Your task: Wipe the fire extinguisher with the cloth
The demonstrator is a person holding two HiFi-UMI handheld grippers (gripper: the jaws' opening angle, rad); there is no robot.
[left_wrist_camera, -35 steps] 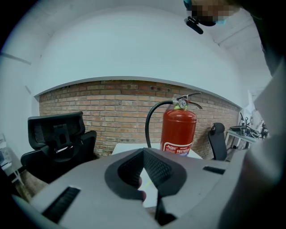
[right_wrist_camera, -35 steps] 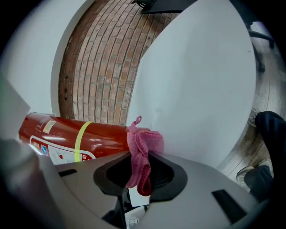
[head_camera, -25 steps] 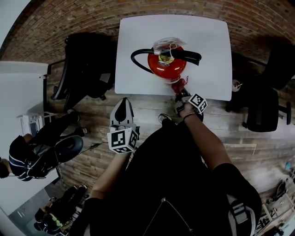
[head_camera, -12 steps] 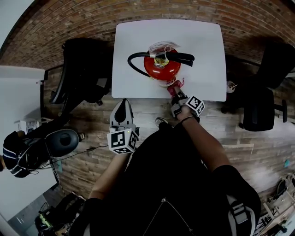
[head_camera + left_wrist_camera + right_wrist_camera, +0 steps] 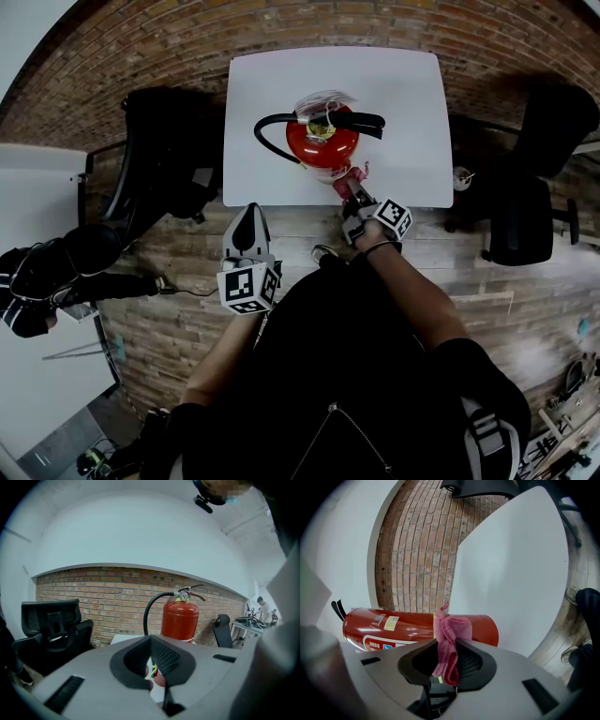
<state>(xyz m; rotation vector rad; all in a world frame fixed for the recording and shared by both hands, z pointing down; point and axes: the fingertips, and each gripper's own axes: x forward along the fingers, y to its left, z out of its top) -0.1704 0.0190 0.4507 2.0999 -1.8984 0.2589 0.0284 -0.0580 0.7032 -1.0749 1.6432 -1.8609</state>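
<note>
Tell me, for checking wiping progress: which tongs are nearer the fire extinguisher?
Right. The right tongs, holding the pink cloth, are beside the fire extinguisher; the left tongs hang back at the table edge.

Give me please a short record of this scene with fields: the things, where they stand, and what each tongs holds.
fire extinguisher: red, upright on the white table
black hose: curves out from the extinguisher's top
cloth: pink, bunched, at the extinguisher's lower side, seems to touch it
right tongs: shut on the cloth
left tongs: shut, empty, short of the table edge
office chair: black, left of the table
</note>
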